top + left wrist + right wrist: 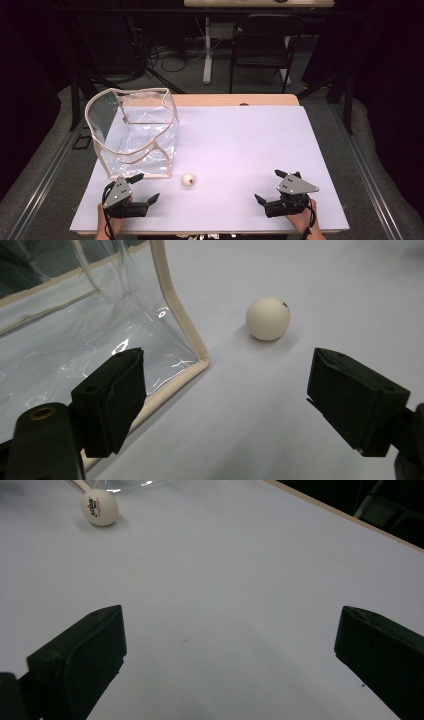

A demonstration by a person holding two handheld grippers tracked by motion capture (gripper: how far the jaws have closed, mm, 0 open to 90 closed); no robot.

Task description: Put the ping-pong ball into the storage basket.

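A white ping-pong ball [188,180] [268,318] [99,507] rests on the white table sheet [240,150], just right of the front corner of a clear plastic bag with beige trim [134,131] [75,325]. My left gripper [146,187] [225,400] stands open near the table's front left, its jaws wide apart with nothing between them; the ball lies a short way ahead of them. Toward the front right, my right gripper [267,186] [230,660] is open too, empty, and far from the ball.
The bag stands open and upright at the table's back left. A dark chair [260,45] and a desk leg [207,50] stand on the floor beyond the table's far edge. A dark spot [244,104] marks the wooden far edge.
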